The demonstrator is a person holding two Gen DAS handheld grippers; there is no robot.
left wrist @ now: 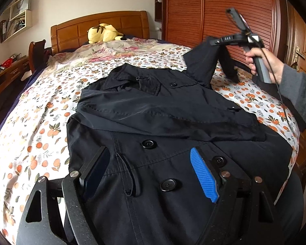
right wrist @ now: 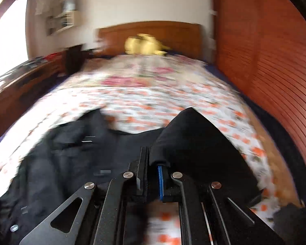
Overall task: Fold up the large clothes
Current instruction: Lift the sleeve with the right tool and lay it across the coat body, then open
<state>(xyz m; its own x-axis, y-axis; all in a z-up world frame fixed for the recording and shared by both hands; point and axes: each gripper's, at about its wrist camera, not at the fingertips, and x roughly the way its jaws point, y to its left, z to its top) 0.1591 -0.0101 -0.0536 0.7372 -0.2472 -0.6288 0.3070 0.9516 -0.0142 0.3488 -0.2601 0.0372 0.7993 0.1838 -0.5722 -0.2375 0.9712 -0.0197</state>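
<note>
Nearest the left wrist camera, the left gripper (left wrist: 151, 175) stands wide, its black pad to the left and its blue ribbed pad (left wrist: 204, 175) to the right, both hovering over the near front panel of the black coat (left wrist: 153, 122); nothing is between them and contact with the cloth cannot be confirmed. Coat lies front up on the bed (left wrist: 40, 132), which carries an orange-fruit print sheet, collar toward the far headboard (left wrist: 100, 24), buttons visible down the front, left sleeve folded across the chest.

Right gripper (left wrist: 216, 40), held in a hand (left wrist: 263, 61) at far right, has its jaws pinched narrow on the coat's right sleeve (left wrist: 202, 61), which is raised off the sheet and hangs from the grip. Right wrist view is motion-blurred but shows the pads almost together with dark sleeve cloth at their tips.

Yellow plush toy (left wrist: 102, 32) rests against the headboard; a wooden wardrobe (left wrist: 214, 10) stands right of the bed
</note>
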